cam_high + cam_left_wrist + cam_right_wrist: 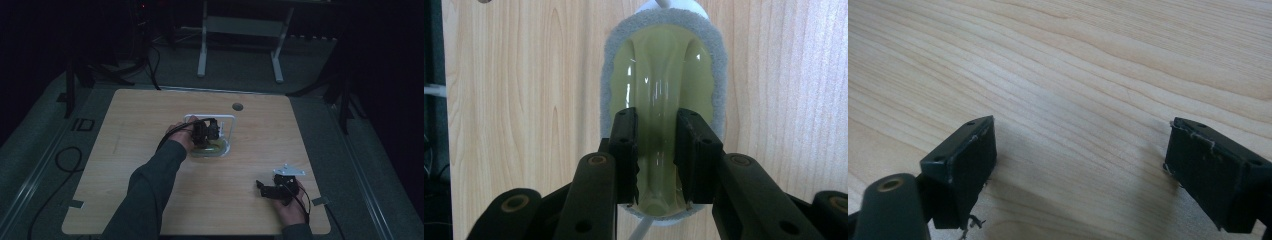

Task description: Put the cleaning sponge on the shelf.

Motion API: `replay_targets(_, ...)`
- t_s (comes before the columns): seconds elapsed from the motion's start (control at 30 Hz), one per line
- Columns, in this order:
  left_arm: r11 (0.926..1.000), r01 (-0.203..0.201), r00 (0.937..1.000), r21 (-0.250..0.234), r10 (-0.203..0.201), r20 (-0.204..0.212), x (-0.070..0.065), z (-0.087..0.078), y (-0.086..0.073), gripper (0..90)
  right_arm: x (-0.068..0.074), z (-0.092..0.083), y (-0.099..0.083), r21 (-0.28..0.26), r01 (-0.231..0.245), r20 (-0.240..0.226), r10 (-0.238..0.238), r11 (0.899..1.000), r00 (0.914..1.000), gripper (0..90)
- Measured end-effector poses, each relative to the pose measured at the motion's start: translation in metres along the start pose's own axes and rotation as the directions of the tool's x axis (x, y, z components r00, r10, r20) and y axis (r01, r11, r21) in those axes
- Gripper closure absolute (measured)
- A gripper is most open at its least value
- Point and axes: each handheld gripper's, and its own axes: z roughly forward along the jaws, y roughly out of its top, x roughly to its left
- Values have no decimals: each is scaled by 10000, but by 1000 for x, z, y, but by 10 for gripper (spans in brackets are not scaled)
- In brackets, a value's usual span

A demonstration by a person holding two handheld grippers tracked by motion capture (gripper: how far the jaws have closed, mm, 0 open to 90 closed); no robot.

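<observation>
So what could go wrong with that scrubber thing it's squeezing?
The left gripper pinches only the smooth, shiny ridge of the scrubber, so it might slip out. The white rack stands close beside it, so a lift could bump it. The right gripper rests open, too far away to help.

In the high view the left gripper (214, 131) covers most of the scrubber (216, 147), and the dim light blurs the white rack (232, 120) behind it. In the left gripper view the fingers (624, 150) hide the scrubber's (664, 75) near sides, and the bottom edge cuts off its near tip.
</observation>
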Motion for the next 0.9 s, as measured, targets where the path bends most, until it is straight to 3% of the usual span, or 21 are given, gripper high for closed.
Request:
replay_targets(0.7,9998,-40,9998,-174,36,-216,1,2,0,712,0,0,0,5,6,1,-6,10000,10000,126)
replay_targets(0.9,9997,119,9989,-231,-130,-460,0,-1,0,643,0,0,0,2,0,0,0,10000,10000,126)
